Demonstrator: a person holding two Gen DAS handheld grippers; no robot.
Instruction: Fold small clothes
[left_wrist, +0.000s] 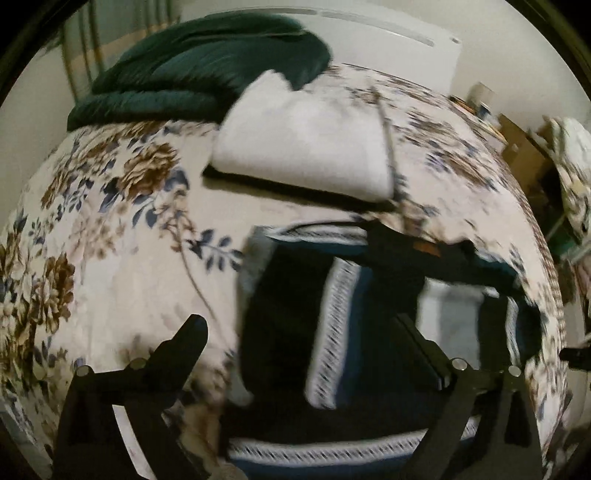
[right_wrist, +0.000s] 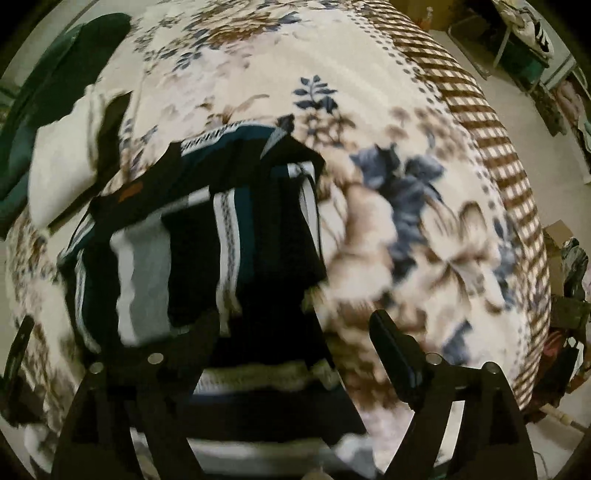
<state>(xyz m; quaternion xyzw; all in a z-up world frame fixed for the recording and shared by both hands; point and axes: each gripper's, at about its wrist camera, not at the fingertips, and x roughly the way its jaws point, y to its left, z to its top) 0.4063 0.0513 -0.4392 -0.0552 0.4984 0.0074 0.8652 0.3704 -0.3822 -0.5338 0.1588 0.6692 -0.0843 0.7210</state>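
A dark striped garment (left_wrist: 332, 317), black, teal and white with patterned bands, lies partly folded on the floral bedspread (left_wrist: 122, 258). My left gripper (left_wrist: 299, 325) is open and hovers over its left part, empty. In the right wrist view the same garment (right_wrist: 221, 240) lies at centre left. My right gripper (right_wrist: 291, 325) is open above its near right edge, empty. Both views are motion-blurred.
A folded white cloth (left_wrist: 306, 147) on a dark item lies further back on the bed, with a dark green blanket (left_wrist: 199, 74) behind it. The bed's checked edge (right_wrist: 491, 147) runs along the right; floor and clutter lie beyond it.
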